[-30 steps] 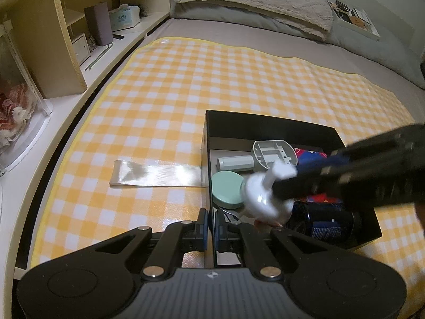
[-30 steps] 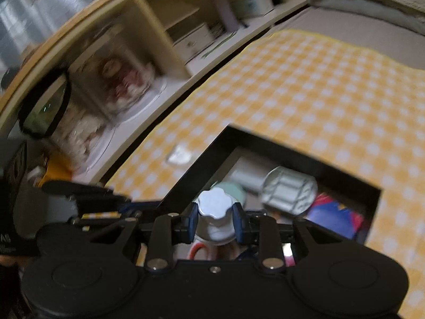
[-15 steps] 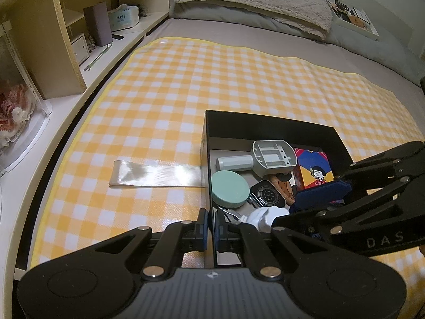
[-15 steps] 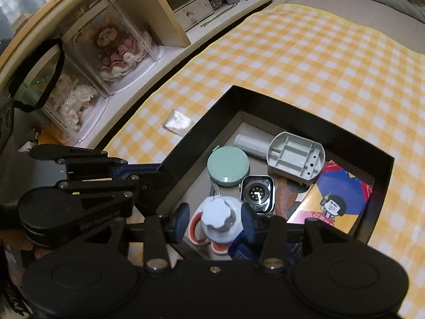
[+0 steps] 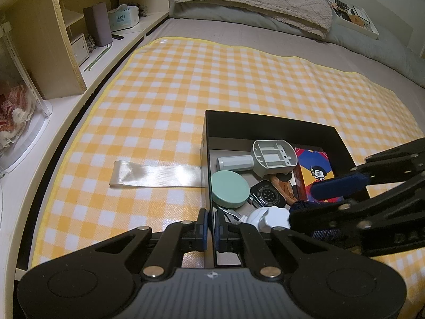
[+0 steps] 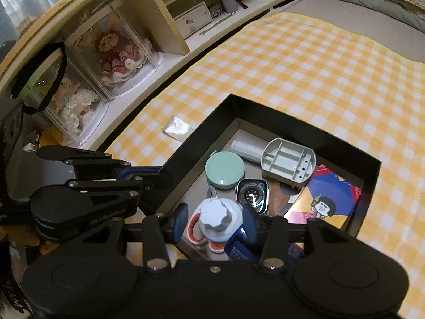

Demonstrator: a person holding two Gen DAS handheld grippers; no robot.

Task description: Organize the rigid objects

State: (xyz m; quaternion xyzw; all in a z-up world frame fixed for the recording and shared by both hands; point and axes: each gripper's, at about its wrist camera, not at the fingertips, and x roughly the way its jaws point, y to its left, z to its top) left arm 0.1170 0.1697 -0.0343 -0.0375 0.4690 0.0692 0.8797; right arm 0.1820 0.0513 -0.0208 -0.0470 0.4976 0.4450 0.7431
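Nearby, mint tin [image 6: 224, 173] and smartwatch [image 6: 251, 194] crowd white bottle [image 6: 217, 219]

Seen from the left tool [image 5: 211, 224], close and angled down across the black box [image 5: 271, 125] on the yellow checked cloth [image 5: 186, 85], toward pillow and shelves. From the right tool [image 6: 216, 222], nearer, looking steeply into the same black box [image 6: 202, 130], facing the shelf side. Shared by both views: box contents, checked cloth, shelves, and each other's tool.
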